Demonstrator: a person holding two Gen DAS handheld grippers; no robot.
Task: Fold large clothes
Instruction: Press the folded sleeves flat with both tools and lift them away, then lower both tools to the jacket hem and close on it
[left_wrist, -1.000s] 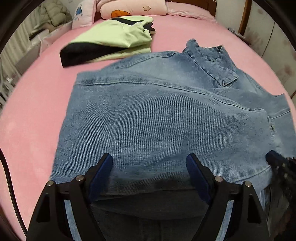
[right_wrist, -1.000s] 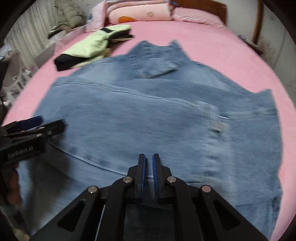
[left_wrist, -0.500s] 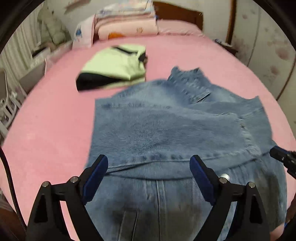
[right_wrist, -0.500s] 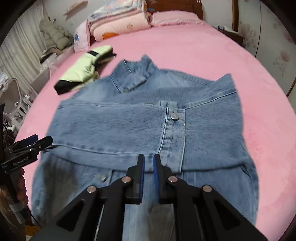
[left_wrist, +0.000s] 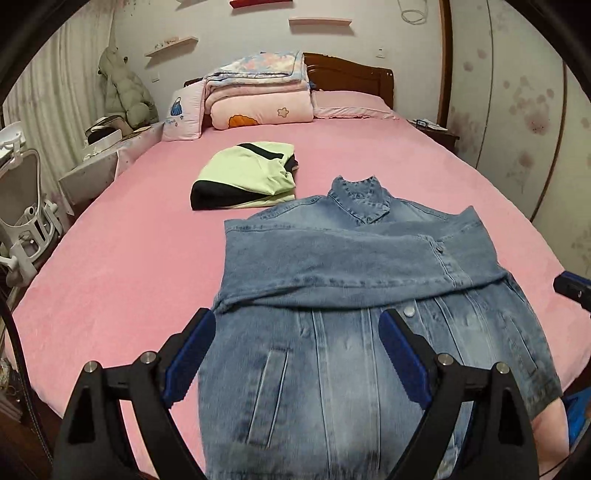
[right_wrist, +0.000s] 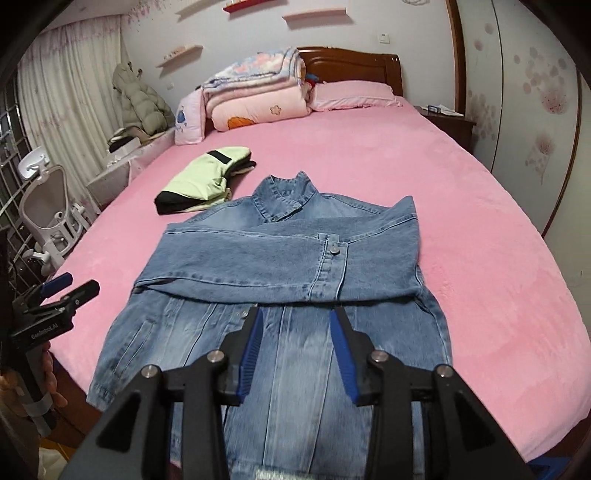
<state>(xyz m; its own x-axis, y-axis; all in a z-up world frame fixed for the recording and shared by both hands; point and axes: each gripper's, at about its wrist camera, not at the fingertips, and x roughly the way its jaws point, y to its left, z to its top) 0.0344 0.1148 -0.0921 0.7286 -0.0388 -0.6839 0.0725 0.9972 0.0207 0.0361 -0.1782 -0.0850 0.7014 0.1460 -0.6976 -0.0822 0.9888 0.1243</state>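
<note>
A blue denim jacket (left_wrist: 369, 295) lies front up on the pink bed (left_wrist: 129, 258), collar toward the headboard, both sleeves folded across the chest. It also shows in the right wrist view (right_wrist: 288, 266). My left gripper (left_wrist: 295, 328) is open and empty, raised above the jacket's lower left part. My right gripper (right_wrist: 297, 326) is open and empty above the jacket's lower middle. The left gripper shows at the left edge of the right wrist view (right_wrist: 70, 288). The right gripper's tip shows at the right edge of the left wrist view (left_wrist: 570, 288).
A folded green and black garment (left_wrist: 247, 173) lies on the bed beyond the jacket's left shoulder. Folded quilts and pillows (left_wrist: 258, 99) sit by the headboard. A white chair (right_wrist: 48, 206) stands left of the bed, a nightstand (right_wrist: 448, 122) at the far right.
Both grippers have pulled back and up from the jacket, so the whole bed now shows. The right gripper has opened. The sleeves now lie folded across the chest.
</note>
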